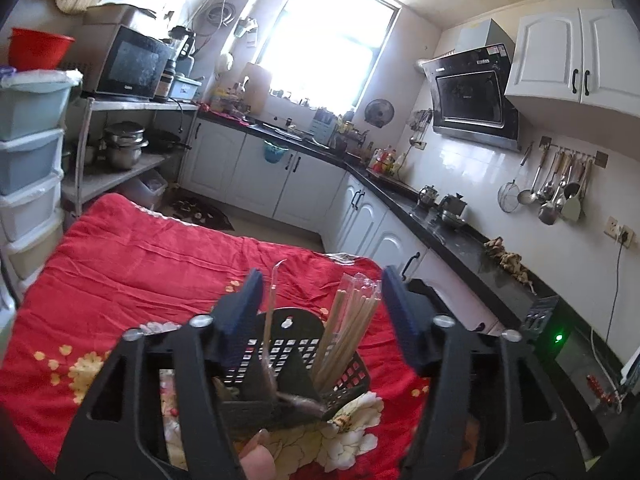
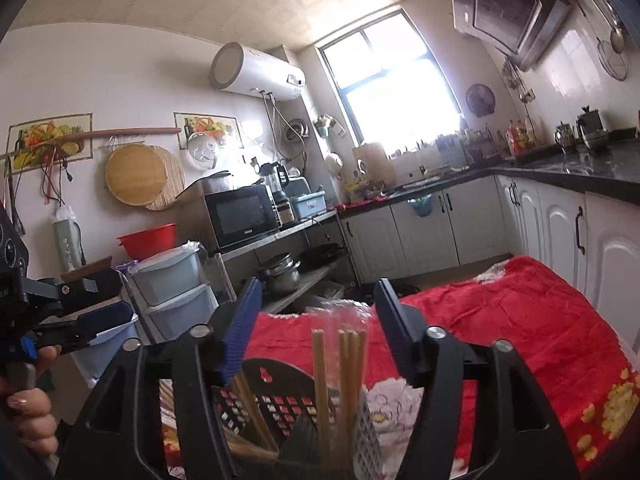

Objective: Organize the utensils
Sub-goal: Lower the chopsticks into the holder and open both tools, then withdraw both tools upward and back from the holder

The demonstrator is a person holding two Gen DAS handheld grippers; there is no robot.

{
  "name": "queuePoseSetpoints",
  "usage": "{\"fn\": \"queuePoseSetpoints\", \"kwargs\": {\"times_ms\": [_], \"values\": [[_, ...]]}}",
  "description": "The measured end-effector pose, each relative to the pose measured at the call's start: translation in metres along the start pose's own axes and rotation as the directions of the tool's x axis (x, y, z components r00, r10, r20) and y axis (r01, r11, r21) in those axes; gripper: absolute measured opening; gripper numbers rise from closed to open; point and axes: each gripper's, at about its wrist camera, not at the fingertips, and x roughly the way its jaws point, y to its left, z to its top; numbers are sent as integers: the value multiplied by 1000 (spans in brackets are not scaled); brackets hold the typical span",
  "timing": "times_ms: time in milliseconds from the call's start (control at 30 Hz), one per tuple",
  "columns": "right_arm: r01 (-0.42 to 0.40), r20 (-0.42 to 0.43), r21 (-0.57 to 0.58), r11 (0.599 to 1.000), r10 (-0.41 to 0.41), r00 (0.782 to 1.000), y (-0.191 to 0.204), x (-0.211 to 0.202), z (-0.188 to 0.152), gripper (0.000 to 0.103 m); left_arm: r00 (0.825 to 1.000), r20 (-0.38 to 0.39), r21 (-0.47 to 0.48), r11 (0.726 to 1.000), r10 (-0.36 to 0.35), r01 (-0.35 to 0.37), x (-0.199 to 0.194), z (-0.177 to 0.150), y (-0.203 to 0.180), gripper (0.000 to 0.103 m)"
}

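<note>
Hovering over the black utensil caddy (image 1: 296, 364), both my left hand-held gripper (image 1: 320, 304) and right hand-held gripper (image 2: 316, 320) stand spread, wooden chopsticks (image 2: 340, 376) untouched between.

A black perforated utensil holder (image 1: 296, 344) is seen standing upright on a red floral cloth, divided into compartments. A bundle of pale wooden chopsticks (image 1: 348, 332), partly sleeved in clear plastic wrap (image 1: 360, 284), is stood leaning in one compartment; in the right wrist view more chopsticks (image 2: 250, 412) are seen slanted in a neighbouring compartment.
</note>
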Motion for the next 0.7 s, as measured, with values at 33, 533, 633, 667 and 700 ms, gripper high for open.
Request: {"fn": "queuePoseSetpoints", "kwargs": {"times_ms": [33,533,633,667,700], "values": [[-1,-9,5,1000,1,1000,-1,-4,1,62,1000,2,6,1000,6,-6,-3,0,-1,61],[44,-23,-127,991,-47,999,27,-78,4,96,995,16,76,992,99,-99,-45,-24,-6,92],[55,-61,-138,989,-63,996,34,-86,-1,96,994,7,75,991,112,-113,-52,-34,-3,92],[56,-81,-140,989,-67,994,36,-88,-4,96,993,4,76,990,117,-117,-54,-38,-1,92],[58,-96,-140,988,-72,993,37,-90,-8,97,992,2,76,990,123,-123,-56,-41,-1,92]]}}
